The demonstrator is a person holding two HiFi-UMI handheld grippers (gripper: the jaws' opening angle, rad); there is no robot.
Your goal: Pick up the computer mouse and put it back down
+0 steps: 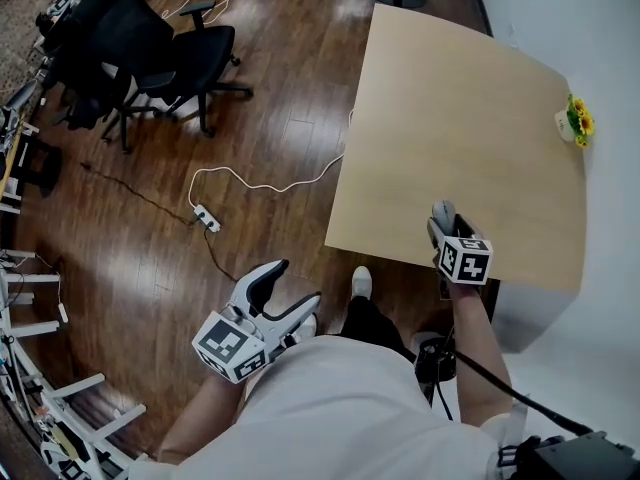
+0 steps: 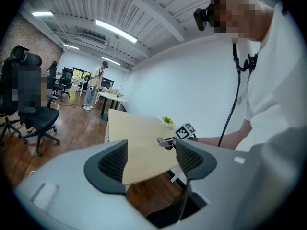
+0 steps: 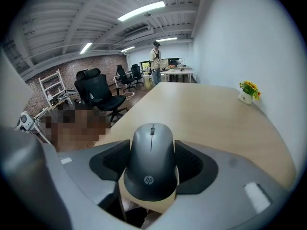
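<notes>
A grey computer mouse [image 3: 150, 162] sits gripped between the pads of my right gripper [image 3: 152, 157], which is shut on its sides. In the head view the mouse [image 1: 441, 212] is at the near edge of the light wooden table [image 1: 470, 118], in front of the right gripper [image 1: 445, 226]; I cannot tell whether it touches the tabletop. My left gripper [image 1: 297, 283] hangs open and empty over the wooden floor, left of the table. In the left gripper view its jaws [image 2: 151, 159] frame the table edge and the distant right gripper [image 2: 168, 141].
A small pot of yellow flowers [image 1: 574, 123] stands at the table's far right edge by the white wall. Black office chairs [image 1: 170, 58] and a white power strip [image 1: 207, 218] with its cord are on the floor to the left. A person [image 3: 156, 63] stands far off.
</notes>
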